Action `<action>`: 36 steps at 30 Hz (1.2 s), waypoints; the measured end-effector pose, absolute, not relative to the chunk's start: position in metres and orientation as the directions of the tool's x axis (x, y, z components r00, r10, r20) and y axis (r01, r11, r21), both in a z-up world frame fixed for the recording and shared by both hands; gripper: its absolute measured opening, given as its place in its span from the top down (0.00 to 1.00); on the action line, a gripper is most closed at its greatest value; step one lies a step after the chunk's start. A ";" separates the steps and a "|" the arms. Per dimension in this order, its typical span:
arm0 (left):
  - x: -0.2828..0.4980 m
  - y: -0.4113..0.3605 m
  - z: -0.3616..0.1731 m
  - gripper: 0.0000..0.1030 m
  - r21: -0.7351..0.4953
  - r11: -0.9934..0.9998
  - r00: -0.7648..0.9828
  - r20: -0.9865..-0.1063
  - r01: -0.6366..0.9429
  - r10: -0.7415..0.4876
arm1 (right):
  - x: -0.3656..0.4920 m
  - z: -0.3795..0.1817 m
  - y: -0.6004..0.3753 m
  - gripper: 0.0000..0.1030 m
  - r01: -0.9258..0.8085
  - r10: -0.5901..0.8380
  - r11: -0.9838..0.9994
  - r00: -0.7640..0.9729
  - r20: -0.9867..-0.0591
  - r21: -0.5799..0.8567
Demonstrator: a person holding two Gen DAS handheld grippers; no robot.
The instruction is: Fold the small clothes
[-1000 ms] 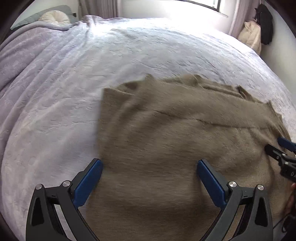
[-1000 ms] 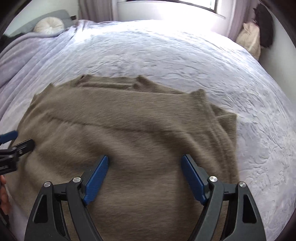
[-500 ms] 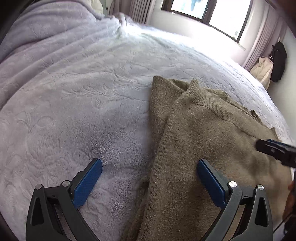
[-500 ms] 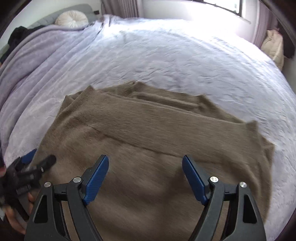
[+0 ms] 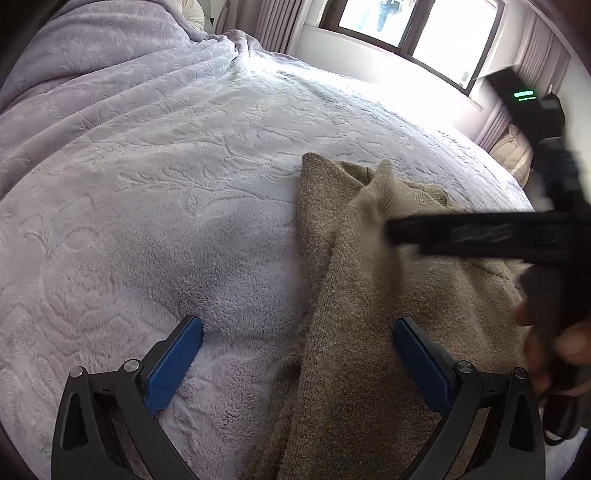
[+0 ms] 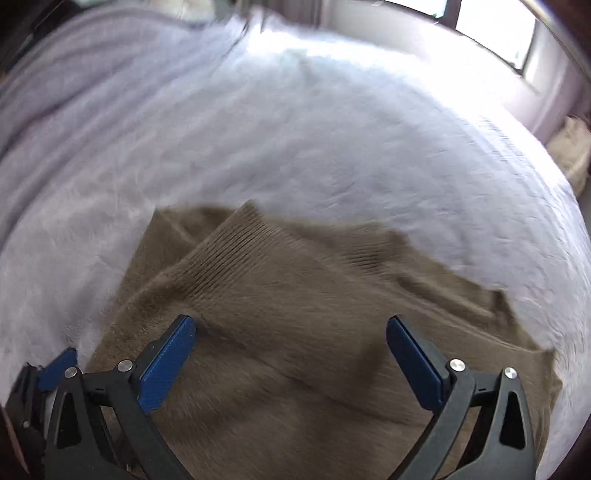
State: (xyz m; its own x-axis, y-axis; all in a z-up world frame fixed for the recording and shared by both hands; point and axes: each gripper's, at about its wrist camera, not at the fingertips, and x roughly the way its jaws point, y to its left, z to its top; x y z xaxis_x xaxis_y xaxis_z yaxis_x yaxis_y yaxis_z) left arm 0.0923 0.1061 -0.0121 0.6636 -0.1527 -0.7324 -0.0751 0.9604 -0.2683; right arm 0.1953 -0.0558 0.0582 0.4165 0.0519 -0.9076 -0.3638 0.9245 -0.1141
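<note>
Item: sweater [image 5: 369, 332], brown knit, lying on the bed [image 5: 166, 221]. Its near part is spreading flat under both grippers; at the far end a ribbed edge [image 6: 236, 247] is standing up in a ridge over a second layer, so at least one fold seems to be in place. Judged progress: partway. The bundle is looking loose and uneven at the far corners, and further folding and squaring are probably remaining.

Left gripper [image 5: 295, 354]: jaws standing wide, released, straddling the sweater's left edge, one pad [image 5: 173, 365] over bare blanket, the other over knit. Nothing is being pressed between them.

Right gripper [image 6: 291, 354]: jaws have just been opening and are now standing wide over the sweater; cloth is lying below them, none caught between the pads. In the left view it is crossing blurred at the right, with the person's hand [image 5: 554, 343] behind it.

Surface: pale lilac blanket [image 6: 332, 147] with an embossed leaf pattern, soft and plush, covering the whole bed; rumpled toward the far left.

Room: window [image 5: 406, 22] glaring beyond the bed, curtains [image 5: 273, 22] hanging beside it, a cream bundle [image 5: 513, 155] sitting at the far right wall. The right view is blurring throughout.
</note>
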 end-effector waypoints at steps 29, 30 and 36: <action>0.157 0.040 0.001 0.00 -0.321 0.889 0.306 -0.854 0.328 -0.421 | 0.077 0.084 -0.228 0.00 -0.200 0.179 0.977 0.594 -0.784 0.071; 0.158 0.042 0.002 0.00 -0.328 0.886 0.304 -0.851 0.327 -0.428 | 0.073 0.089 -0.235 0.00 -0.199 0.194 0.976 0.593 -0.781 0.092; 0.162 0.049 -0.003 0.00 -0.380 0.865 0.289 -0.831 0.328 -0.475 | 0.049 0.120 -0.332 0.00 -0.012 0.116 0.989 0.668 -0.735 0.145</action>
State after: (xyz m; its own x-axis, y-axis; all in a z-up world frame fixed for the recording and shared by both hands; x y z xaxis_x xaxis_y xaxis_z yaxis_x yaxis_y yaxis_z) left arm 0.1622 0.0490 -0.0026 0.2894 -0.4748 -0.8311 0.3280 0.8649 -0.3799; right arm 0.0492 -0.3320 0.1203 0.6675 0.1160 -0.7355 -0.0117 0.9893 0.1454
